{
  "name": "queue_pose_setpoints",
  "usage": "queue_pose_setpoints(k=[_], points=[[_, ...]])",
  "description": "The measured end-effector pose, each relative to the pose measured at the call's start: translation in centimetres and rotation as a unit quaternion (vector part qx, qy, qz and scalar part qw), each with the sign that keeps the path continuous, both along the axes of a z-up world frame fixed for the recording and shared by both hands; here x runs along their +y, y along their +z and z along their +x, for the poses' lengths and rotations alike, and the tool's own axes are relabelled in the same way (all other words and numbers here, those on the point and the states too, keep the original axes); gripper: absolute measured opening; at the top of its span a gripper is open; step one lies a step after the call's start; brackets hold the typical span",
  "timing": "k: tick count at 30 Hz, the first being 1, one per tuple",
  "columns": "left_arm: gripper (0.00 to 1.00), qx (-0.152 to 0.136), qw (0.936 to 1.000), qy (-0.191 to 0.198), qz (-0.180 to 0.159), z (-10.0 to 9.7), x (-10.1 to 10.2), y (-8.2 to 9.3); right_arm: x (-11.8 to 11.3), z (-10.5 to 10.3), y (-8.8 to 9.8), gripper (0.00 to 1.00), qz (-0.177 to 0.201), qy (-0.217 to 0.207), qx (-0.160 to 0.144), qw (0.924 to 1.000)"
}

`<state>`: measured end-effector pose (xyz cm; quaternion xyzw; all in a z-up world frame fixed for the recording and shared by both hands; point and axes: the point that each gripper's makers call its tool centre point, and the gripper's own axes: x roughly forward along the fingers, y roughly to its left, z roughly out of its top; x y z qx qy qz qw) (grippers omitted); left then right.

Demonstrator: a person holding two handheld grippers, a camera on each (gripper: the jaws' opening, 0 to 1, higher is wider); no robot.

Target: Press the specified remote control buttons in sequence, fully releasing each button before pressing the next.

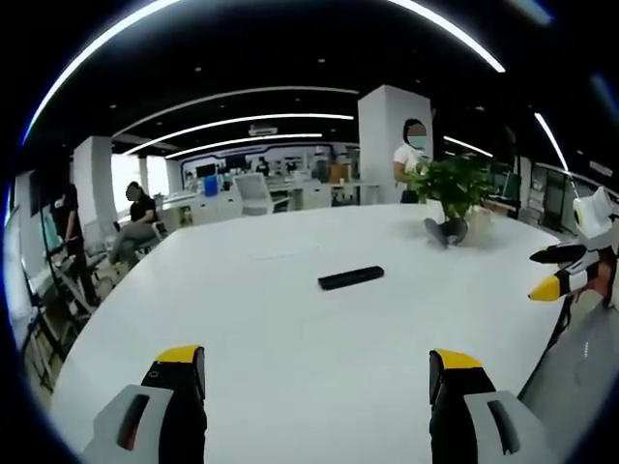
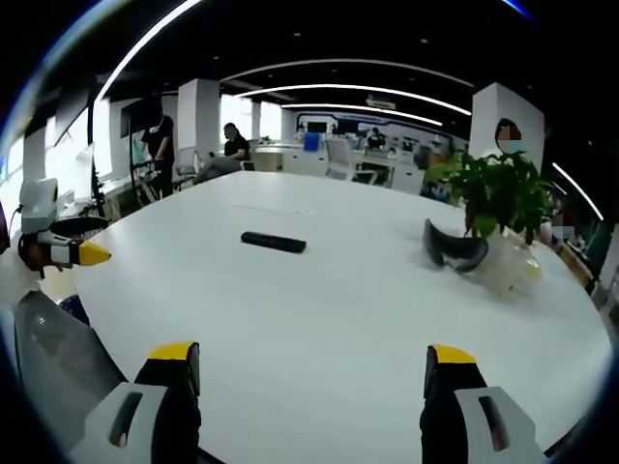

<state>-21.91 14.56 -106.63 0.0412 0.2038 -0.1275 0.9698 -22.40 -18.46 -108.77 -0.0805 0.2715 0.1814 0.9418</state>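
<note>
Surface [image 1: 290,319]: large, white, rounded, in an open office.

Remote control [image 1: 350,277]: black, slim bar, lying flat on the surface, well apart from both grippers. In the left gripper view it lies at about 12 o'clock from the fingers, slightly toward 1. In the right gripper view it [image 2: 274,242] lies toward 11 o'clock.

Left gripper [image 1: 317,372]: black fingers with yellow tips, spread wide, holding nothing, above the near edge of the surface. It also enters the right gripper view at 9 o'clock [image 2: 68,249].

Right gripper [image 2: 308,367]: same make, fingers spread wide, holding nothing. It also enters the left gripper view at 3 o'clock [image 1: 561,271], its tips apart.

Potted plant [image 1: 455,186]: green leaves, pale pot, at the far side of the surface, toward 1 o'clock in the left gripper view and toward 2 o'clock in the right gripper view [image 2: 503,198].

Dark curved object [image 2: 455,249]: just beside the pot; what it is cannot be told.

Persons: one standing behind the plant [image 1: 408,159], one seated at 10 o'clock [image 1: 135,227].
</note>
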Motion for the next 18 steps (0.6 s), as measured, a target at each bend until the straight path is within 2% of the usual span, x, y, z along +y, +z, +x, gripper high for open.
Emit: queue_pose_setpoints(k=[8, 12, 18], points=[[1.0, -0.01, 0.9988, -0.033, 0.035, 2.2, -0.7, 1.6, 0.1, 0.0, -0.1, 0.95, 0.002, 0.002, 0.002, 1.0], [1.0, -0.013, 0.9978, -0.05, 0.042, 3.5, -1.3, 2.2, 0.0, 0.0, -0.1, 0.94, 0.003, 0.0, 0.003, 1.0], [1.0, 0.005, 0.9957, -0.077, 0.052, 5.7, -2.6, 2.4, -0.3, -0.1, -0.2, 0.92, 0.006, -0.005, 0.006, 1.0]])
